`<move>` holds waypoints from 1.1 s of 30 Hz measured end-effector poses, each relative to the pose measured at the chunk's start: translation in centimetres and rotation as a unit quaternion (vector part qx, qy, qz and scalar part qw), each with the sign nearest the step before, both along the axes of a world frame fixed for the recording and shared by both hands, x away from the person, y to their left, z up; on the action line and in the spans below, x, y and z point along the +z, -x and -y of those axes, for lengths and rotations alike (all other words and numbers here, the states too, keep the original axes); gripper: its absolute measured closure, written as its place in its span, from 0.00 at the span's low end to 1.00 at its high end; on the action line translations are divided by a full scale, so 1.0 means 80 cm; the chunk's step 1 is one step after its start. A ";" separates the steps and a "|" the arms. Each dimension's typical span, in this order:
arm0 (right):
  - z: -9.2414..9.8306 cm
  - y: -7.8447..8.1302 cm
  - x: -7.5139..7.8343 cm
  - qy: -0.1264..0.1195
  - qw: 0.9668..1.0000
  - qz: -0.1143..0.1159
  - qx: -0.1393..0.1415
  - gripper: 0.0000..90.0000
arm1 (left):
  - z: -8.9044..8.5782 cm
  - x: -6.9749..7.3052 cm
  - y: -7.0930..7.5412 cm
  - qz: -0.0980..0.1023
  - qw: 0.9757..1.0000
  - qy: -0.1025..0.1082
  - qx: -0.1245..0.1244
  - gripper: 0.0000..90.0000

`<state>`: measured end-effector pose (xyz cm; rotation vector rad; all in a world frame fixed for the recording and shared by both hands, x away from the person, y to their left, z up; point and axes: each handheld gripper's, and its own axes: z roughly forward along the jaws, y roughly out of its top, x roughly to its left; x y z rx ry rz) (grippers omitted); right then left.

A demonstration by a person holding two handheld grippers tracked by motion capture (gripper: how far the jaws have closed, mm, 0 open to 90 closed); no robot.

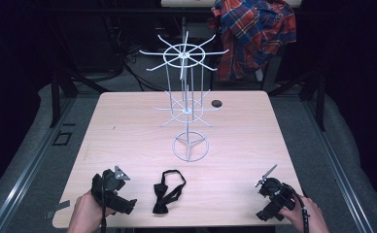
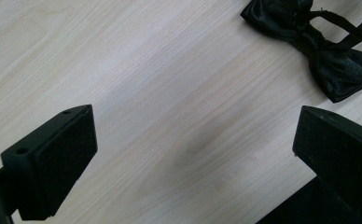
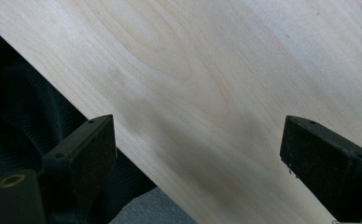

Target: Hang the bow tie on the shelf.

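The high view looks forward and down from the person's side, taking in the whole table [image 1: 128, 121] with the wire rack [image 1: 186, 97] at centre and the bow tie [image 1: 168, 196] at lower centre. The left gripper view rides close above the wood, looking along its own spread jaws — the bow tie [image 2: 328, 56] sits at its upper right, the part it shares with the high view. The right gripper view, equally close, faces the table [image 3: 216, 70] edge, which runs diagonally — dark floor at lower left.

Bare tabletop [image 1: 128, 141] around (perhaps rotating) wire rack [image 1: 185, 104]
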<state>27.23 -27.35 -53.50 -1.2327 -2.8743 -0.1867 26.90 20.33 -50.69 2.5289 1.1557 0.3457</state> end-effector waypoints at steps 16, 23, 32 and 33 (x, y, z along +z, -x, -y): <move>-0.004 -0.007 0.000 -0.010 1.000 0.007 0.006 0.12 | -0.001 0.003 -0.001 0.002 1.000 0.019 -0.014 0.00; -0.009 -0.008 -0.001 -0.005 1.000 0.001 0.010 0.12 | 0.002 0.009 -0.001 0.019 0.999 0.023 -0.018 0.00; -0.008 -0.012 -0.003 -0.003 1.000 -0.002 0.016 0.12 | 0.026 0.019 -0.005 0.031 0.998 0.041 -0.032 0.00; -0.008 -0.012 -0.003 -0.003 1.000 -0.005 0.016 0.12 | 0.036 0.022 -0.007 0.037 0.998 0.044 -0.039 0.00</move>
